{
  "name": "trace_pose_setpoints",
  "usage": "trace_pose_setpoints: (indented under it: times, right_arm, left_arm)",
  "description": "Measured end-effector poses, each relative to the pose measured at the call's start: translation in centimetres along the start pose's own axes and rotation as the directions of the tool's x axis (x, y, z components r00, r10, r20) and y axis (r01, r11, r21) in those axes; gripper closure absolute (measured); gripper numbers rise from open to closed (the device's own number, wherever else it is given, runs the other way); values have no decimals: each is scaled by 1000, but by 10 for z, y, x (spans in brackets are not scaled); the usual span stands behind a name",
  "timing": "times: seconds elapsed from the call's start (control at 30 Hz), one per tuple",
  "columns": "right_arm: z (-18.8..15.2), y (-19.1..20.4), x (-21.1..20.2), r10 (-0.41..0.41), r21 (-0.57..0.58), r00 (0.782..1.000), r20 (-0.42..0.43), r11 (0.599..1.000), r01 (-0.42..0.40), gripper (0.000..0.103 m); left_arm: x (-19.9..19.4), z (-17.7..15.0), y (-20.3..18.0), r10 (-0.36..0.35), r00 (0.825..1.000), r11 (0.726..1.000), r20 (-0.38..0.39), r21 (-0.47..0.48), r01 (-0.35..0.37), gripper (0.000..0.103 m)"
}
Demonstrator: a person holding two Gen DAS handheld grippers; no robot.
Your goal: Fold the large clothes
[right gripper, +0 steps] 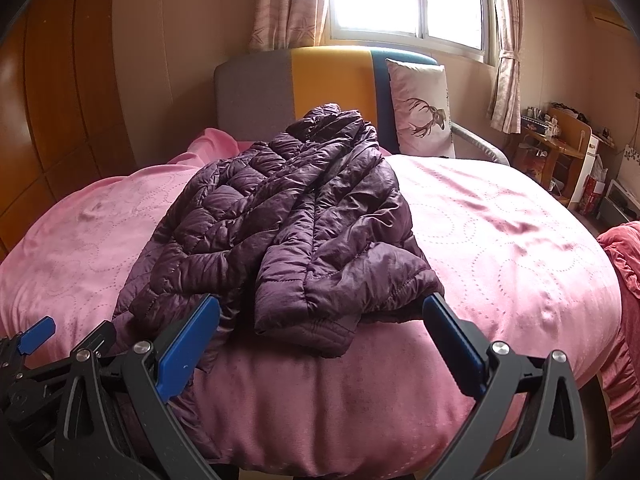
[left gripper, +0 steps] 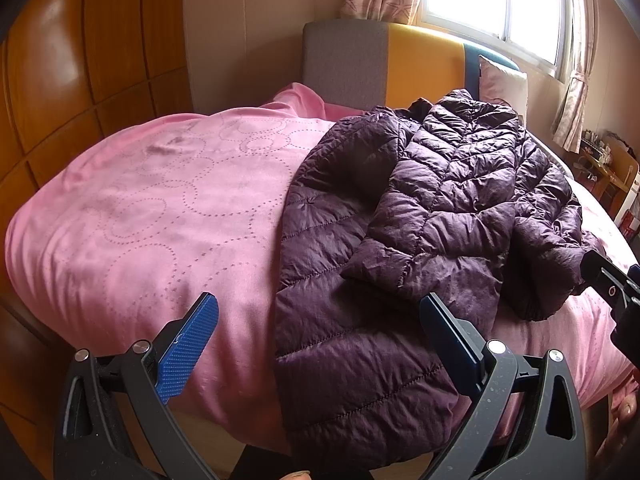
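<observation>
We had the jacket [right gripper: 288, 216] lying on the pink bedspread [right gripper: 500, 240], collar up toward the headboard [right gripper: 328, 76], hem down toward us at the foot of the bed. Its long axis ran straight away from both tongs, head to foot. And it was not flat: both sleeves lay folded in across the chest, cuffs pointing our way.

Our left gripper [left gripper: 318, 332] hung wide open, blue pads apart, gripping nothing. Between those pads sat the jacket's lower hem [left gripper: 352, 364], draped over the bed's near edge. That was the close one. We judged the left tong the nearer of the two to cloth, practically above the hem corner.

Our right gripper [right gripper: 322, 330] was likewise spread and empty. The right sleeve cuff [right gripper: 308, 328] lay just ahead, between its pads, but we could not tell whether it touched. In the right view the left tong's blue tip showed low at the left, so the two tools sat side by side at the foot.

Our read: the coming fold would turn on that axis. With the hem nearest and the collar far, a bottom-to-top fold looked the natural call, each tong taking a hem corner. The puffy quilting looked springy, and might not stay creased.
</observation>
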State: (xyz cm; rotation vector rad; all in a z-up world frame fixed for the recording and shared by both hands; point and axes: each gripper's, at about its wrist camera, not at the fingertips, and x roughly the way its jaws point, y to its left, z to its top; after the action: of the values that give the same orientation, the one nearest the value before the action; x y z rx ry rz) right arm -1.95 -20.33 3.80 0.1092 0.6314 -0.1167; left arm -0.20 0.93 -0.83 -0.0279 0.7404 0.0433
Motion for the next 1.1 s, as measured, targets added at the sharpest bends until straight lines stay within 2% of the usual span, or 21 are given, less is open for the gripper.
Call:
trace_pose_setpoints:
  times: [0.93, 1.1]
  right_arm:
    - [-2, 0, 5, 10, -5, 1000, -12, 1000, -10, 2]
    - [3, 0, 3, 29, -13, 1000, 7, 999, -29, 2]
  left_arm:
    - [5, 0, 2, -1, 1000, 1000, -20, -6, 1, 4]
    - [10, -1, 6, 4, 999, 1000, -33, -8, -5, 4]
